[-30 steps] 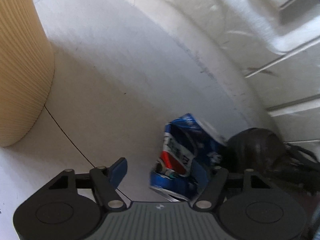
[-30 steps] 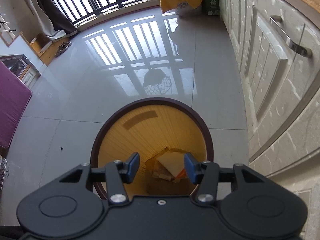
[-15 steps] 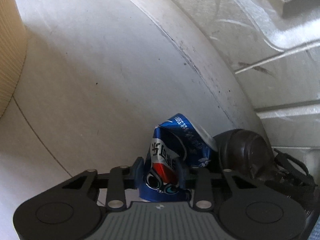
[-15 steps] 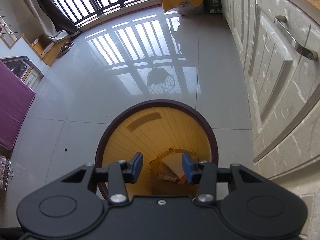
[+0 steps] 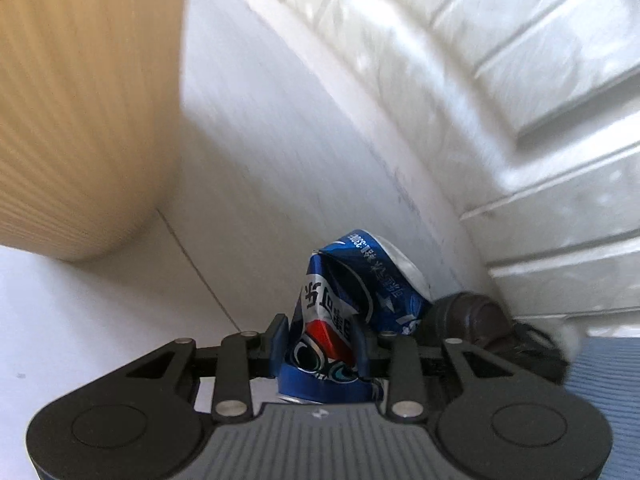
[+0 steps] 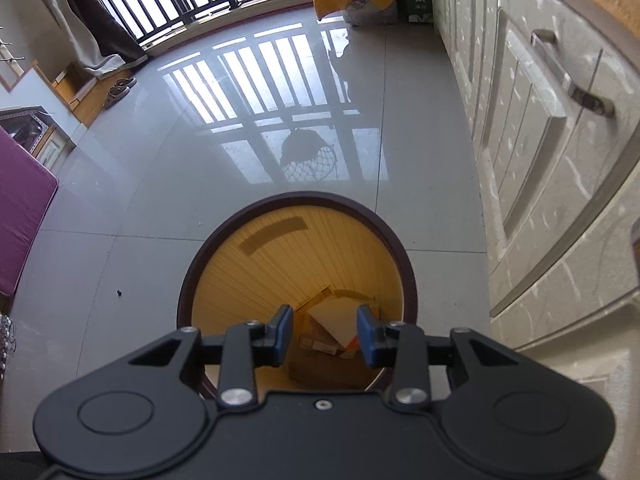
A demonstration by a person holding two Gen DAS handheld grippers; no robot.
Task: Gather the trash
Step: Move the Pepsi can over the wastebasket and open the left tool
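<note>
Floor [image 6: 248, 184]: grey glossy tile, window bars reflected in it. White panelled cabinets [image 6: 532, 152] run along the right edge of the right wrist view and fill the upper right of the left wrist view.

Bin [image 6: 298, 248]: round, tan ribbed wall, dark brown rim, standing on the floor close to the cabinets. Cardboard and paper scraps [image 6: 332, 324] lie at its bottom. In the left wrist view its outer wall fills the upper left.

Right tongs [image 6: 325, 334]: above the bin mouth, pointing down into it. Jaws are closing, nothing between them, blue pads apart.

Left tongs [image 5: 320, 346]: clenched on a crushed can [image 5: 340, 312], blue with red and white print. Pads press its lower part from both sides, top end sticks out forward past the fingertips. Can is low beside the bin's outer wall, floor behind it; frame is motion-blurred.

Dark brown shoe [image 5: 480, 324]: just right of the can, at the foot of the cabinets.
</note>
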